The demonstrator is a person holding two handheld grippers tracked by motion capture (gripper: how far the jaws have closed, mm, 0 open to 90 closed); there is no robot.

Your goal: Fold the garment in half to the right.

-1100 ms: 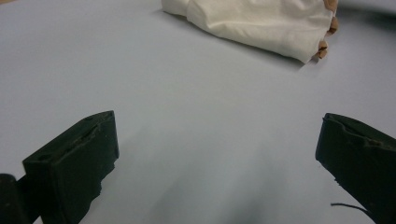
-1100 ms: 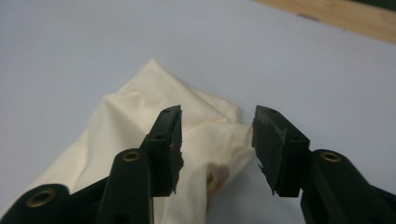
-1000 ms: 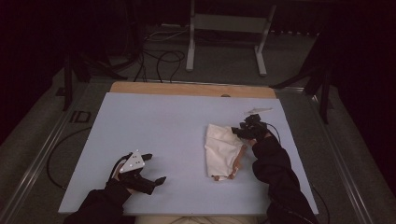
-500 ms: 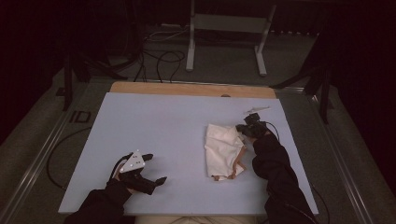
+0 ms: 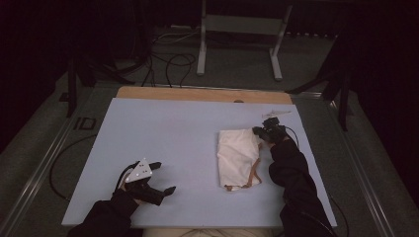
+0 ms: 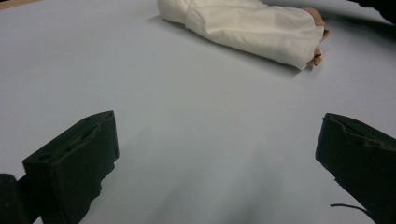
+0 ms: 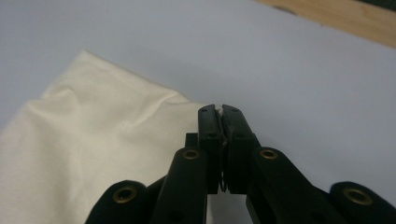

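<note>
A pale blue table [image 5: 163, 148] is being viewed from above in a dark room. A folded cream cloth [image 5: 238, 155] is lying on the right half of the table, with a thin tan strap or trim [image 5: 253, 174] showing along its near right edge. The right gripper [image 5: 261, 132] is being held at the cloth's far right corner. In the right gripper view its jaws are pressed together, and a sliver of cream fabric is being pinched between the tips, so the corner appears to be caught. The left gripper [image 5: 163, 177] is being rested near the front left of the table, well apart from the cloth, its jaws spread wide with nothing between them.

The cloth is judged to be light, soft and limp: wrinkles and rounded folds are showing, so it is likely to drape and unfold when lifted. A corner or hem is judged the best place for a hold, since the flat middle offers little to pinch.
</note>
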